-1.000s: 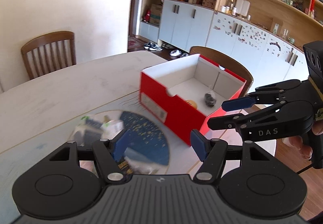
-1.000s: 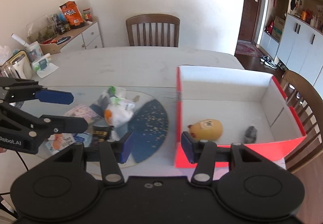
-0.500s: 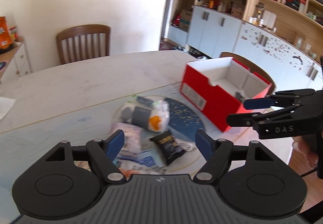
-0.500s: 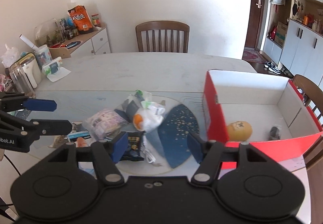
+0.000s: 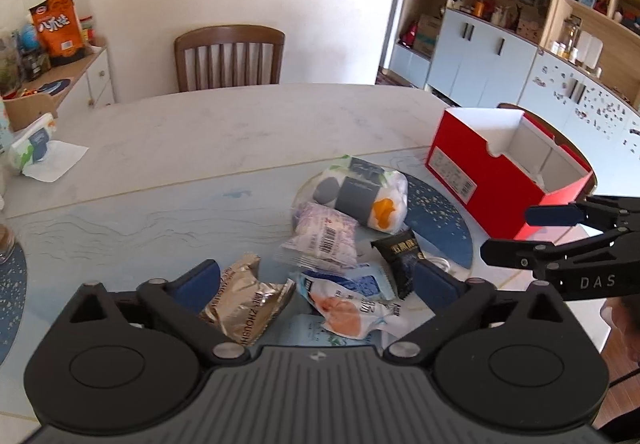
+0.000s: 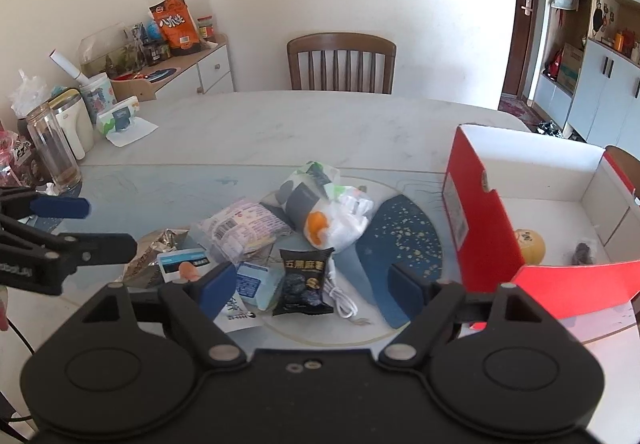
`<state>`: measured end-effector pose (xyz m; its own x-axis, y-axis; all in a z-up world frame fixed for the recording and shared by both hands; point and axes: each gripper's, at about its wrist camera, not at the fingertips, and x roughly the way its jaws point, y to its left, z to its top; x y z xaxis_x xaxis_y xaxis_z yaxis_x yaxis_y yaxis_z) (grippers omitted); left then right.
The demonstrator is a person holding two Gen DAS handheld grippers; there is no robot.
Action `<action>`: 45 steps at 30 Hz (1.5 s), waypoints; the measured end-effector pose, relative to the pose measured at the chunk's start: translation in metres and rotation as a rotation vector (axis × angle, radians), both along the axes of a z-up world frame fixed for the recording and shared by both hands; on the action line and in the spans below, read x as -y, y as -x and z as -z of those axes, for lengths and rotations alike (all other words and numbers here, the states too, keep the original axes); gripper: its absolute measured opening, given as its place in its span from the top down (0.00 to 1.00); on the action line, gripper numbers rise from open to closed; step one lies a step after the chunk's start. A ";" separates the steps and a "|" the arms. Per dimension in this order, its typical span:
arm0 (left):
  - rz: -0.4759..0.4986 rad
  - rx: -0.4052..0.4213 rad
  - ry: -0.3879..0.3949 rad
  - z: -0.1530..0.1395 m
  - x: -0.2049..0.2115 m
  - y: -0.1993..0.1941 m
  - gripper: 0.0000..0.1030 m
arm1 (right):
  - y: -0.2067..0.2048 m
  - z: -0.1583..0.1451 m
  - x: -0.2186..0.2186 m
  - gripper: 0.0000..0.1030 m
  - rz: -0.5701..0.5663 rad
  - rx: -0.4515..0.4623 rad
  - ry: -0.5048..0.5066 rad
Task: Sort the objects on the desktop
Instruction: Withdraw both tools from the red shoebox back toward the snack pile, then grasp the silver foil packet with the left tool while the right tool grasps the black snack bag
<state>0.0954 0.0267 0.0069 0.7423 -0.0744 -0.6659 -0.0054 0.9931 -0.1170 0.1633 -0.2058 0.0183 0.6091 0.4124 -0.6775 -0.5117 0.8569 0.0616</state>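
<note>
A pile of snack packets lies on the table: a black packet (image 6: 306, 282), a purple-white packet (image 6: 240, 230), a gold foil packet (image 5: 244, 300), a white-orange packet (image 5: 348, 308) and a clear bag (image 6: 328, 216) with grey and orange contents. A white cable (image 6: 340, 300) lies by the black packet. My left gripper (image 5: 316, 280) hangs over the pile's near side, jaws opening, gripping nothing. My right gripper (image 6: 312, 284) hovers above the black packet, jaws opening too, pads touching nothing. The red box (image 6: 480, 212) at the right holds a yellow toy (image 6: 530, 246) and a small dark object (image 6: 582, 252).
A blue speckled placemat (image 6: 404, 236) lies between pile and box. A glass jar (image 6: 52, 148), a kettle and a tissue pack (image 6: 120, 120) stand at the table's left edge. A wooden chair (image 6: 342, 62) is behind the table, a sideboard with snacks at the left.
Both grippers have swung left from the red box to the pile of packets and sunk a little. Both pairs of jaws have spread much wider.
</note>
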 end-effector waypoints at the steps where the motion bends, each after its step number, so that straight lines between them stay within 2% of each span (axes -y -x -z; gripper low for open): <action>1: -0.004 -0.001 -0.001 0.000 -0.001 0.000 0.00 | 0.000 0.000 -0.001 0.20 0.000 0.001 -0.001; 11: -0.040 -0.036 0.010 0.007 -0.011 -0.007 0.00 | 0.000 0.009 -0.011 0.19 -0.012 -0.012 0.016; 18: -0.102 -0.078 0.025 0.018 -0.027 -0.017 0.00 | -0.005 0.021 -0.019 0.19 -0.021 -0.024 0.033; 23: -0.172 -0.157 0.083 0.033 -0.046 -0.032 0.00 | -0.011 0.031 -0.024 0.20 -0.021 -0.022 0.043; 28: -0.241 -0.260 0.172 0.048 -0.068 -0.055 0.00 | -0.022 0.044 -0.027 0.21 -0.005 -0.038 0.064; 33: -0.291 -0.335 0.220 0.064 -0.082 -0.075 0.00 | -0.033 0.058 -0.032 0.22 0.001 -0.059 0.078; 41: -0.326 -0.381 0.224 0.079 -0.084 -0.087 0.01 | -0.042 0.076 -0.042 0.27 -0.004 -0.085 0.118; 43: -0.320 -0.383 0.210 0.081 -0.083 -0.089 0.03 | -0.045 0.080 -0.045 0.30 -0.006 -0.094 0.125; 45: -0.315 -0.387 0.215 0.082 -0.082 -0.091 0.14 | -0.048 0.082 -0.048 0.35 -0.005 -0.102 0.133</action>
